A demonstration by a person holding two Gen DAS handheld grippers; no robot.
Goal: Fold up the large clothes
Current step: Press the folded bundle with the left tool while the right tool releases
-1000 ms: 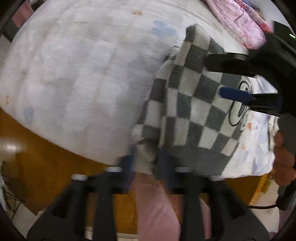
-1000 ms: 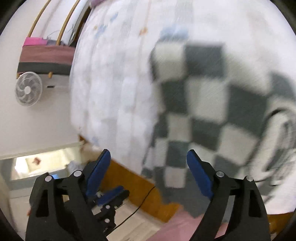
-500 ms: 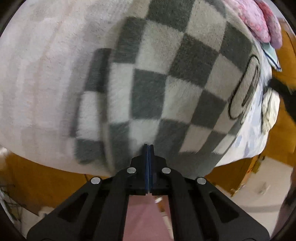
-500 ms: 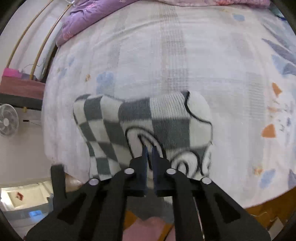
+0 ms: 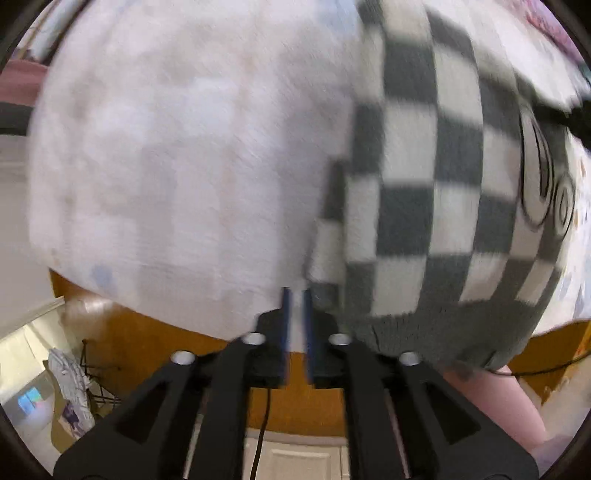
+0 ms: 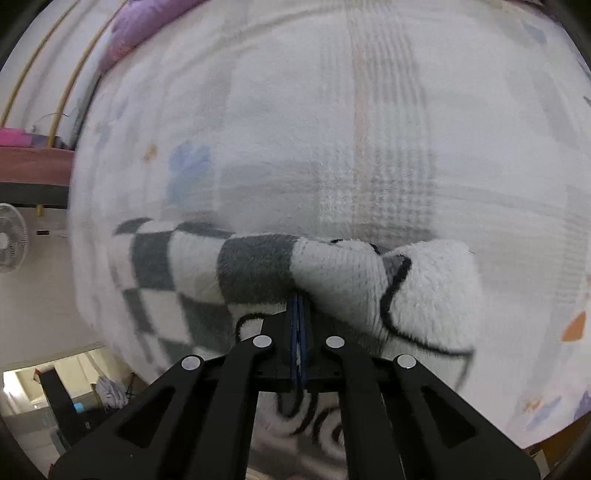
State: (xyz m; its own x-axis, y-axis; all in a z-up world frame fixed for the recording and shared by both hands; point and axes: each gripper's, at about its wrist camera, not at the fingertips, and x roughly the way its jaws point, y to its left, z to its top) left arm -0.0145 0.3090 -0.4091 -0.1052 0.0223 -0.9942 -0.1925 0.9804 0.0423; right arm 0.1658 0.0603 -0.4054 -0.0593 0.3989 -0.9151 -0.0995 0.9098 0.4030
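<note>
A fluffy grey-and-white checkered garment (image 5: pixel 436 192) with a black line drawing lies on the bed at the near edge. In the left wrist view my left gripper (image 5: pixel 296 295) sits just left of the garment's left edge, jaws slightly apart with nothing between them. In the right wrist view my right gripper (image 6: pixel 298 299) is shut on a bunched fold of the garment (image 6: pixel 332 269) and holds it lifted over the bed.
The bed has a pale patterned sheet (image 6: pixel 332 129) and an orange-brown wooden frame (image 5: pixel 155 332). A purple blanket (image 6: pixel 147 29) lies at the far end. A fan (image 6: pixel 11 240) stands by the wall at left. The floor is below the bed edge.
My left gripper has let go of the garment, opened slightly and slid left off its edge. My right gripper stays shut on the garment and has carried its fold up and forward.
</note>
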